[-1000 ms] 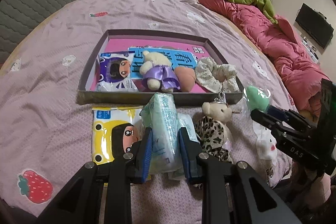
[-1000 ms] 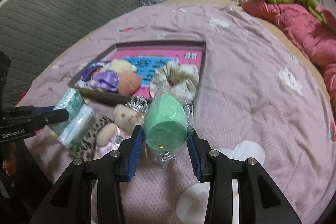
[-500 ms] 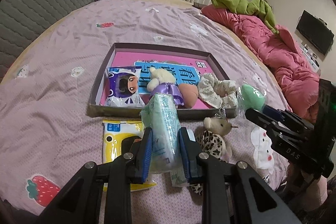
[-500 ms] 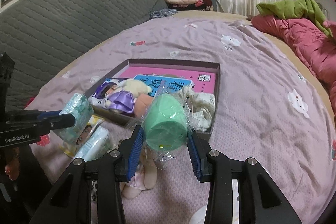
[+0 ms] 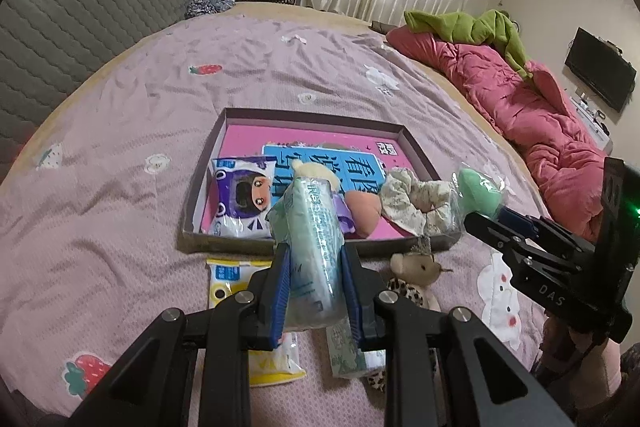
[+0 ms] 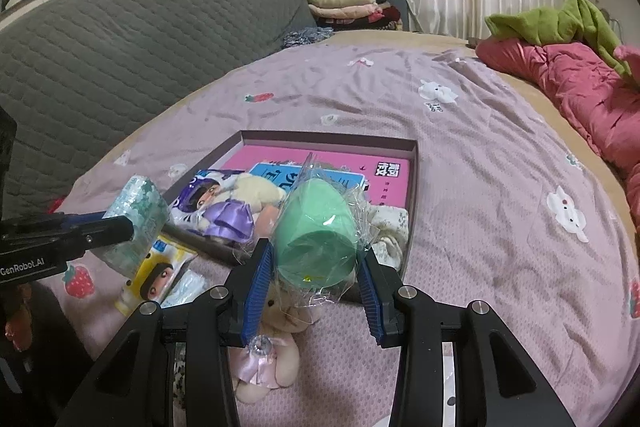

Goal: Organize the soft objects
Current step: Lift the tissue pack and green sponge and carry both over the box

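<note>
Left hand-held gripper (image 5: pixel 314 291) is squeezed in narrow on a pale green tissue pack (image 5: pixel 314 247), blue pads pressing both sides, and the pack sticks up out of the jaws above the bed (image 5: pixel 120 147). Right hand-held gripper (image 6: pixel 316 287) is set a bit wider and clamps a green egg-shaped sponge (image 6: pixel 318 231) in crinkly clear wrap, pads tight against it. You can spot each one from the other camera too: the right one with its sponge sits off to the right in the left view, over the tray's near right corner.

The container here is a shallow dark-rimmed tray (image 5: pixel 312 117) with a pink bottom, lying flat on the purple bedspread. In it: a purple cartoon-face tissue packet (image 5: pixel 240 201) at the left, a small plush doll in a purple dress (image 6: pixel 234 211) next to it, a peach-coloured round soft thing (image 5: pixel 362 211), and a floral scrunchie (image 5: pixel 414 205) at the right end. All of that is bunched along the near side; the far half is bare.

Outside the tray, just in front of its near wall: a yellow cartoon tissue packet (image 6: pixel 158 275), another small green tissue pack (image 5: pixel 346 351), and a little bear plush in leopard print (image 5: pixel 414 269).
</note>
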The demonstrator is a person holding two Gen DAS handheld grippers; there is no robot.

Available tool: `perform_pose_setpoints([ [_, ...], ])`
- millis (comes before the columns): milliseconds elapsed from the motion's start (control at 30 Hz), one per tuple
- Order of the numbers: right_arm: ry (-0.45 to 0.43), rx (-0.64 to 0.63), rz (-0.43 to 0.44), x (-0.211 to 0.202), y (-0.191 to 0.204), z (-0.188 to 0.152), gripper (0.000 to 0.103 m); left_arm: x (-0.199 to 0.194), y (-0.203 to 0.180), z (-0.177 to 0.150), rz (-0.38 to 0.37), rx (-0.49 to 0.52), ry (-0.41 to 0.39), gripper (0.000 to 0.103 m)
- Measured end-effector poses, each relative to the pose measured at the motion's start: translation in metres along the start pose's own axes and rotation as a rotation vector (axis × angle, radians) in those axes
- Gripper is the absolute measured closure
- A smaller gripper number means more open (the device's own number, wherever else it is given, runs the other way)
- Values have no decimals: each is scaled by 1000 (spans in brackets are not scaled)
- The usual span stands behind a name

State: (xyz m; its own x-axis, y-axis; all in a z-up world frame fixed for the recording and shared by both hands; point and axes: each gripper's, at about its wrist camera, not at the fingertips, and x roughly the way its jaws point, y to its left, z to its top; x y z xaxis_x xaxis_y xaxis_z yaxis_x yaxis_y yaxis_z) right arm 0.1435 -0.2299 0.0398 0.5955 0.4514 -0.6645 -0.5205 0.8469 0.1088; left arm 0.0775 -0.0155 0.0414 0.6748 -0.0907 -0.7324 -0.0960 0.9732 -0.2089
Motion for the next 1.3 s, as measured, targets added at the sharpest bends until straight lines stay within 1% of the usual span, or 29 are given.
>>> perform_pose_setpoints([
  [367,-28,-13,-14,6,0,15,60,8,6,20,12,-3,-45,78],
  [567,-21,3,-19,14,-4,19,60,18,11,28,16,-11,-53,78],
  [800,-36,-12,-16,18,-2,28,60,26,18,42,29,-11,-72,78],
  [1100,-25,-7,-23,27,-6,31,60,47,23,49,35,-8,-72,77],
  [1300,-11,12,-22,33,-10,30,60,64,29,52,34,-26,-54,77],
])
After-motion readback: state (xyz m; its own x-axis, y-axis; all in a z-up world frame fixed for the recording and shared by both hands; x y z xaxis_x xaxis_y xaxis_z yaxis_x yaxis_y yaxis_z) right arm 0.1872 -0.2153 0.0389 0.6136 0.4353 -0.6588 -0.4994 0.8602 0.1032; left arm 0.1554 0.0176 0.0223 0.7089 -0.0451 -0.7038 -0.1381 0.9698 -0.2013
